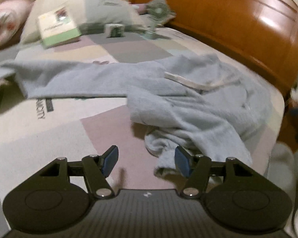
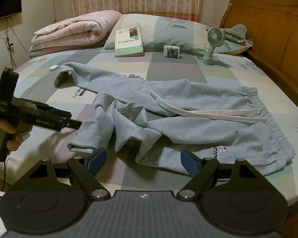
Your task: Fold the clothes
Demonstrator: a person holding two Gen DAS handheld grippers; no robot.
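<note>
Nearest the lens, your right hand-held gripper (image 2: 142, 161) stands with its jaws wide apart and nothing between them, poised over the near edge of the bed (image 2: 188, 73). Just beyond lie the grey-blue sweatpants (image 2: 188, 103), spread across the patchwork sheet: waistband toward the wooden headboard (image 2: 268, 29), one leg stretched flat toward the far side, the other bunched and twisted near you, its cuff (image 2: 83, 145) rolled under. Your left hand-held gripper (image 2: 74, 123) is also open and empty, hovering beside that cuff.

Risks, as judged from here: pinch only the top layer of the bunched leg and the twist likely gets folded in. The white drawstring (image 2: 206, 112) lies loose across the fabric and may snag a finger. A wide sweep of the far leg could knock the small fan (image 2: 213, 41) or the book (image 2: 129, 41).
</note>
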